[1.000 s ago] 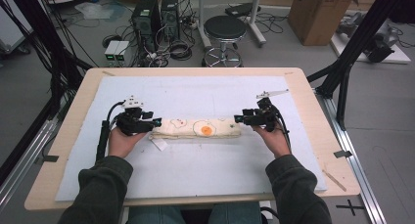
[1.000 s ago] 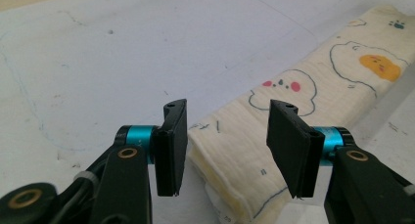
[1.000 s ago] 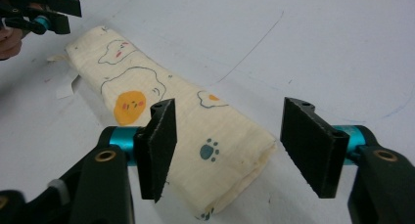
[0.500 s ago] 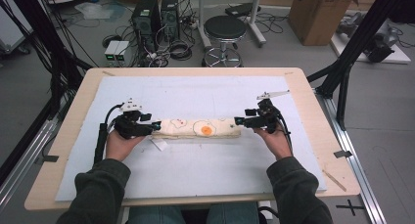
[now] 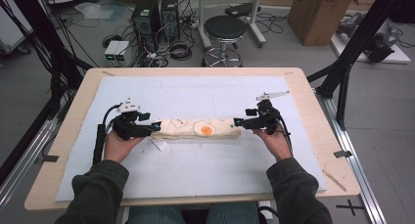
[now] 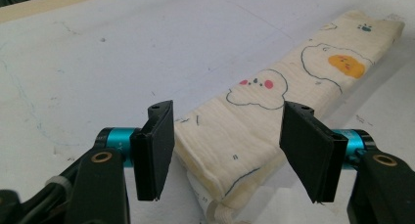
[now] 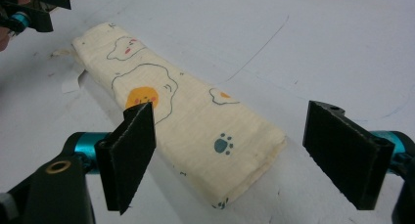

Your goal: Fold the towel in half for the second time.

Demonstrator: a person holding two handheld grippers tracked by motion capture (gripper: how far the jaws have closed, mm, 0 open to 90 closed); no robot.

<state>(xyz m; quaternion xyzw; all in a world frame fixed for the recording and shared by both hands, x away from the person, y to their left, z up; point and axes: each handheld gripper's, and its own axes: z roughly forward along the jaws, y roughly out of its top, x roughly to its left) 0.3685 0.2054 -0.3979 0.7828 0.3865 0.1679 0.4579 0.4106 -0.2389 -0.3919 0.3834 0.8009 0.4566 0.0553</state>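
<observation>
A cream cloth [image 5: 198,128] printed with fried eggs and small animal figures lies folded into a long narrow strip across the white mat [image 5: 195,170]. My left gripper [image 5: 153,128] is at its left end, jaws open on either side of the cloth [image 6: 254,136], not gripping. At the right end, my right gripper [image 5: 238,122] is open too, with the cloth's end [image 7: 195,136] lying between and just beyond its jaws. A small white tag [image 5: 159,144] sticks out under the cloth's left end.
The mat covers a wooden table [image 5: 313,111]. A thin wooden stick [image 5: 334,180] lies near the table's right front corner. Beyond the far edge stand a stool [image 5: 224,31], computer towers [image 5: 156,13] and a cardboard box [image 5: 318,11].
Both grippers have stayed at the ends of the folded cloth; the left one has shifted slightly. The cloth lies the same.
</observation>
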